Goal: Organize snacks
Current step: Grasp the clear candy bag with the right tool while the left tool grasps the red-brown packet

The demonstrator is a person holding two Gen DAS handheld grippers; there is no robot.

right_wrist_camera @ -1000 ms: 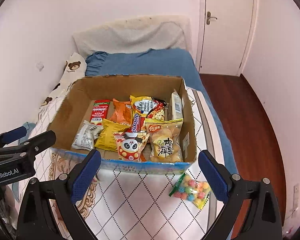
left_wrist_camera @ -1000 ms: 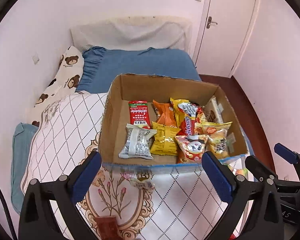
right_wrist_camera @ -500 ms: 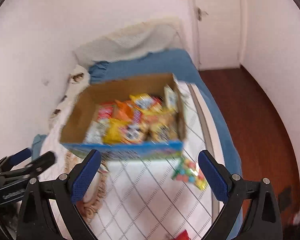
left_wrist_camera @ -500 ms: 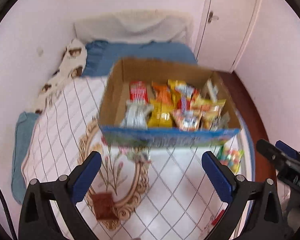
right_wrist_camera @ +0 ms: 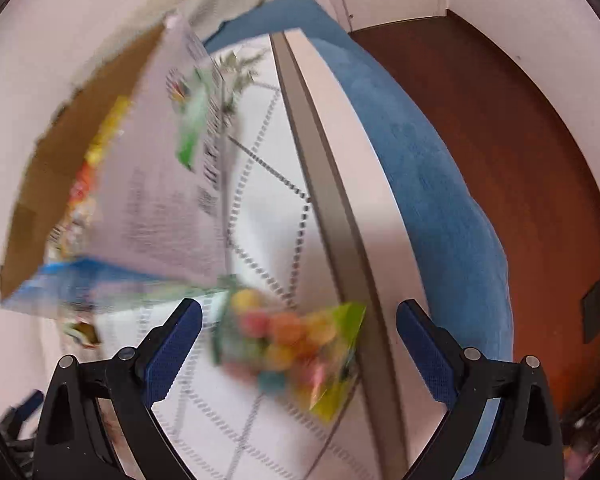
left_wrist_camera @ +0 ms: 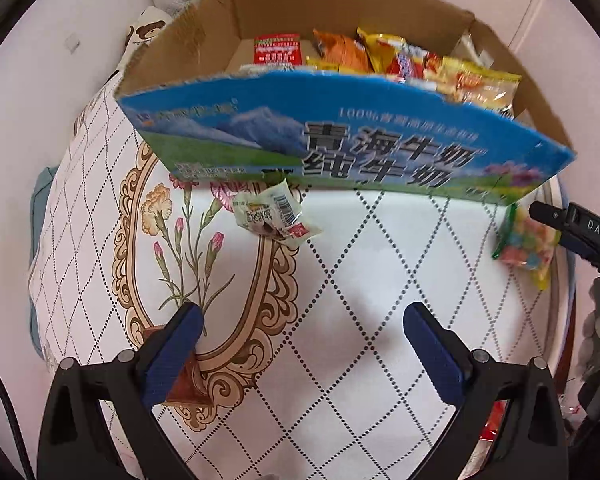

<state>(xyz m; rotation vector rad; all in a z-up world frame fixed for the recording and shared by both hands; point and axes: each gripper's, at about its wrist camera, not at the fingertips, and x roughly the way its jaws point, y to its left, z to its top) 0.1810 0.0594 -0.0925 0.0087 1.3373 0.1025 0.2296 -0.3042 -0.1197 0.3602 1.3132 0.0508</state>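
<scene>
The quilted bedspread [left_wrist_camera: 340, 280], white with dotted diamonds and a flower medallion, carried everything, and the milk carton box [left_wrist_camera: 340, 148] served as the landmark on it, its top cut open and its blue printed wall facing the cameras. Inside the box lay most of the snacks already: a red packet [left_wrist_camera: 278, 49] toward the back wall, an orange bag [left_wrist_camera: 340, 50] beside it, and yellow bags [left_wrist_camera: 476, 82] crowding the right-hand end. By that showing the sorting was well along, though not finished. Just outside the box's front right corner lay a clear candy bag [right_wrist_camera: 296, 354] full of coloured balls, and just in front of the box's front wall, near its middle, lay a small white wrapped snack [left_wrist_camera: 272, 216] with a barcode. Farther out from the box, a small brown packet [left_wrist_camera: 184, 388] showed under the left tongs. The right gripper [right_wrist_camera: 298, 342] hovered over the candy bag with the bag framed between its blue pads; its jaws had just been closing a little but stood apart, not visibly pressing the bag, though blur made contact hard to judge. The left gripper [left_wrist_camera: 300, 344] hung over bare quilt in front of the box, jaws wide apart and empty. At least three loose pieces seemed left to box.
</scene>
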